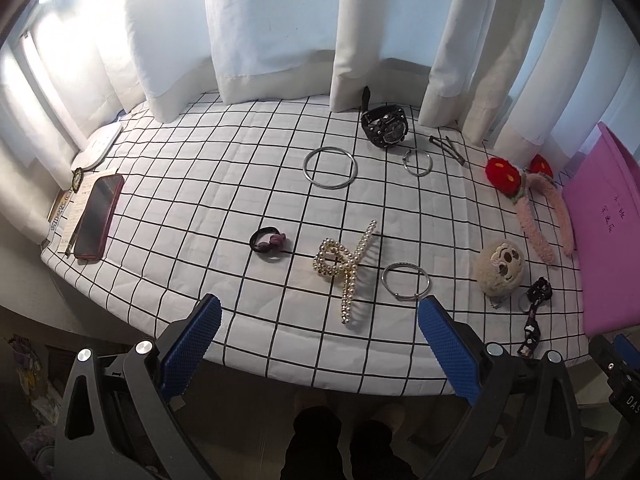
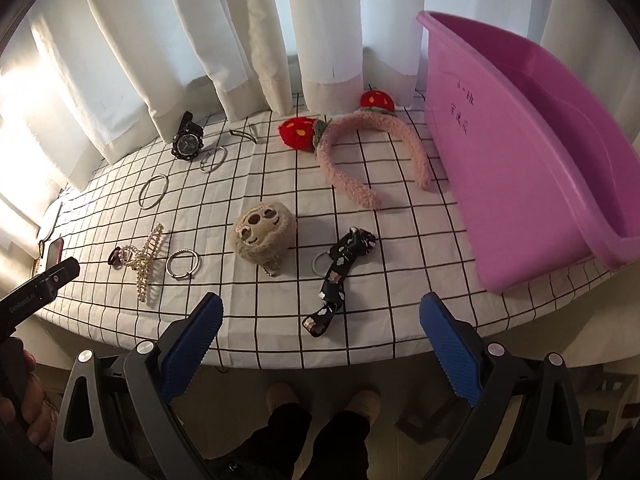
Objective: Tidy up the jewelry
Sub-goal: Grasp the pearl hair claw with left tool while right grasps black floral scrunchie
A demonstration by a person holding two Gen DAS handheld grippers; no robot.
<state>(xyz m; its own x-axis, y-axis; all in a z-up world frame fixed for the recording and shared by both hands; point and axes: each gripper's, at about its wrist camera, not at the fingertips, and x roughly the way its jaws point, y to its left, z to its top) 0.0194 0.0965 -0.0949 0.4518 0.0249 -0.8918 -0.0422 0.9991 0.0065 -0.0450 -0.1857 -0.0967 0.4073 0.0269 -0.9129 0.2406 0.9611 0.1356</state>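
Accessories lie on a white checked tablecloth (image 1: 240, 184). A pearl hair claw (image 1: 348, 264), a purple hair tie (image 1: 269, 242), three silver bangles (image 1: 330, 168) (image 1: 418, 162) (image 1: 405, 281), a black watch (image 1: 385, 125), hair clips (image 1: 447, 145), a pink strawberry headband (image 2: 360, 160), a plush sloth charm (image 2: 263, 237) and a black floral strap (image 2: 336, 276) are spread out. A purple tub (image 2: 532, 152) stands at the right. My left gripper (image 1: 320, 316) is open, empty, at the front edge. My right gripper (image 2: 320, 316) is open, empty, near the strap.
A phone (image 1: 98, 216) lies on papers at the table's left end. White curtains (image 1: 280, 20) hang behind the table. The table's front edge drops to the floor, where feet in slippers (image 2: 320, 400) show.
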